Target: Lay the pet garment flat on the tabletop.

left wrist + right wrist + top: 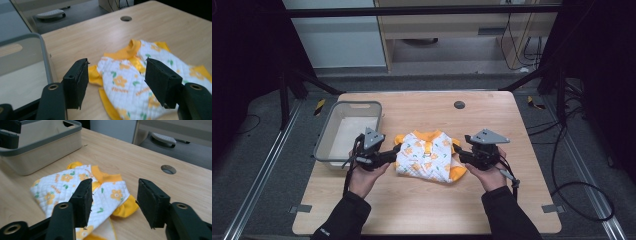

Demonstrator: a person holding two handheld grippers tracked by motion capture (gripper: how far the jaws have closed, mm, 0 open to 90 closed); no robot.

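Garment (428, 156) first: a small quilted white top printed with orange flowers and trimmed in yellow-orange lies folded on the wooden table (492, 210), roughly at its middle, with its collar toward the far edge. You hold a gripper on either side of it.

Your left gripper (393, 151) sits at the garment's left edge, and your right gripper (458, 150) at its right edge, each pointing inward toward the cloth. Both are released. In the left gripper view the two black jaws stand wide apart with the garment (130, 80) lying on the table beyond them, nothing pinched between the pads. In the right gripper view the jaws are likewise spread, and the garment (75, 187) lies flat under and past them, with a yellow sleeve cuff showing in the gap; the pads do not press on it.

A grey plastic basket (324, 142) stands on the table just to the left of your left hand, close to the garment but apart from it. Its rim (43, 50) runs along the left side of the left gripper view, and it (50, 147) appears at the far side of the garment in the right gripper view. A round cable hole (459, 105) is set in the table near the far edge, well beyond the collar.
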